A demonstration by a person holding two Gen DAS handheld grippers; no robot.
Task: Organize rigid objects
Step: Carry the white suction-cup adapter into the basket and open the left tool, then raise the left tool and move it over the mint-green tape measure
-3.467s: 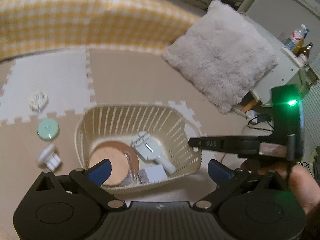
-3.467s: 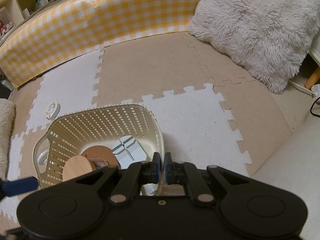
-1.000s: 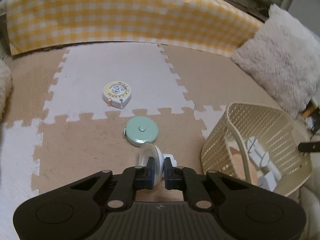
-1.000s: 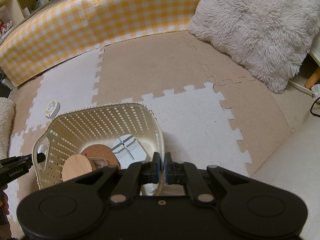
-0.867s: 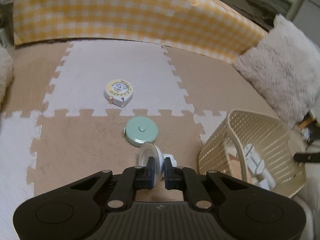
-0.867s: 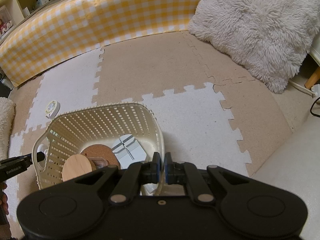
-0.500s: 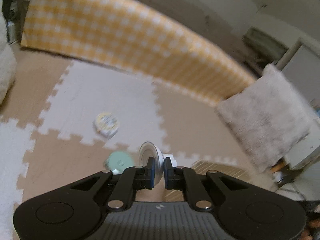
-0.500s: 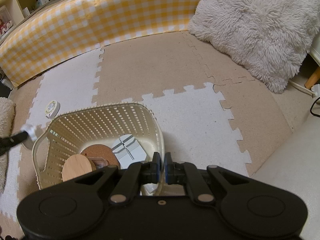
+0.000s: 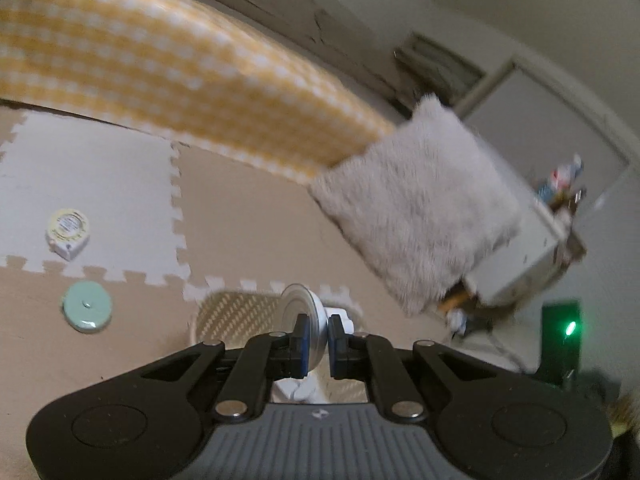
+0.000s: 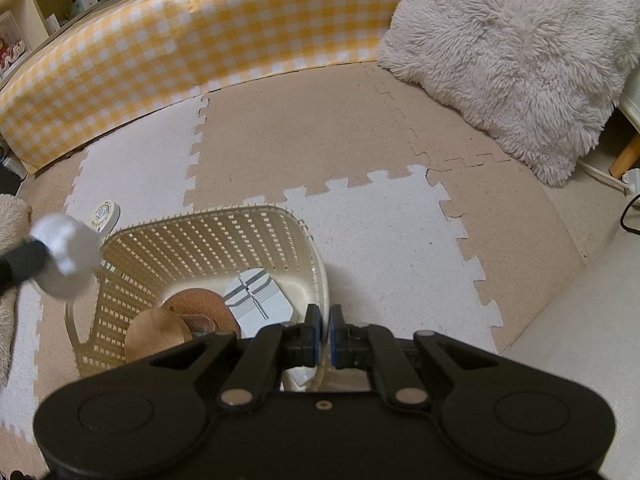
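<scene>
My left gripper (image 9: 317, 334) is shut on a white disc-shaped holder with a clear round face (image 9: 302, 312). It hangs in the air over the near-left rim of the cream slatted basket (image 9: 236, 312). The right wrist view shows the same white holder (image 10: 66, 250) at the basket's left edge (image 10: 200, 220). My right gripper (image 10: 324, 330) is shut on the basket's near right rim. Inside lie a cork coaster (image 10: 196, 304), a wooden disc (image 10: 156, 336) and a white-grey box (image 10: 256, 296). A green tape measure (image 9: 87, 308) and a yellow-white tape measure (image 9: 67, 233) lie on the foam mat.
A fluffy grey cushion (image 9: 416, 216) leans at the far right. A yellow checked bumper (image 9: 160, 76) runs along the back. A white cabinet (image 9: 532, 248) with bottles stands beyond the cushion. Bare puzzle mat (image 10: 380, 240) lies right of the basket.
My left gripper has risen off the mat with the white holder and swung right, over the basket's left rim. The right gripper and the basket have not moved.
</scene>
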